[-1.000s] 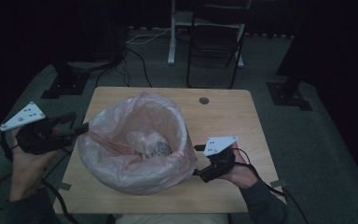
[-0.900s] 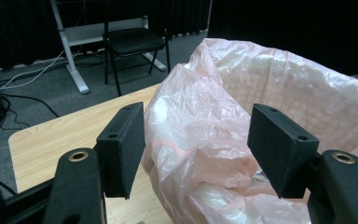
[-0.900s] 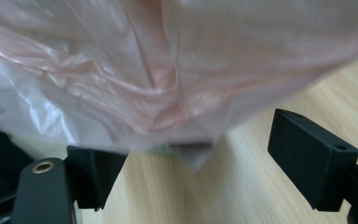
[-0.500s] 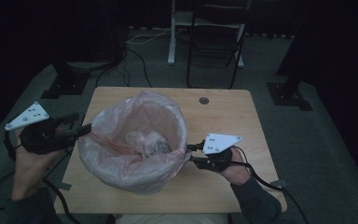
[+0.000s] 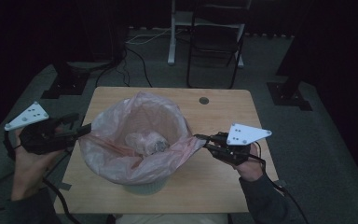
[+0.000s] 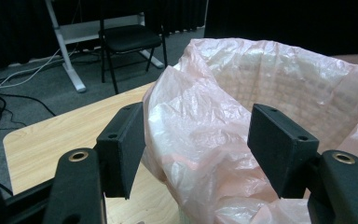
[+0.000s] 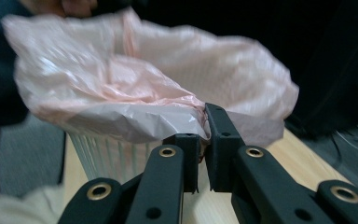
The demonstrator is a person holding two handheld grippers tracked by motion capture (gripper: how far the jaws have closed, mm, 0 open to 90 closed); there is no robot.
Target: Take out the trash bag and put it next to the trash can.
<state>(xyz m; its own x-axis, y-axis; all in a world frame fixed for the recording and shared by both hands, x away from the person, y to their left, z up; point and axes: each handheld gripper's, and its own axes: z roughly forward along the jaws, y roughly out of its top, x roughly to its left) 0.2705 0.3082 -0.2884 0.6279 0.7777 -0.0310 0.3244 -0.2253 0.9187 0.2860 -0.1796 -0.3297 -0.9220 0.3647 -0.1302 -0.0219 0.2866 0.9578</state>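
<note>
A dark room with a grey floor is surrounding a light wooden tabletop (image 5: 223,186), and a pale ribbed bin (image 7: 107,154) lined with a pink plastic bag (image 5: 135,140) is standing near the middle of it, toward the person's side. Crumpled wrapping (image 5: 147,142) is lying at the bottom of the bag.

The right tongs (image 5: 200,140) have just been closing and are now pinching the bag's rim at its right edge; in the right gripper view (image 7: 204,140) the film is bunching between the two black jaws, which are pressing together on it, and it is stretching out from the bin toward them.

The left tongs (image 5: 85,130) are sitting at the bag's left edge with the jaws spread wide. In the left gripper view (image 6: 196,149) the bulging side of the bag is lying between them; whether the pads are touching it cannot be told.

A small dark round thing (image 5: 203,100) is lying on the far part of the tabletop, well apart from the bin. Beyond the table a black folding chair (image 5: 216,42) is standing beside a white stand (image 5: 172,32), with cables (image 5: 130,56) trailing over the floor.
</note>
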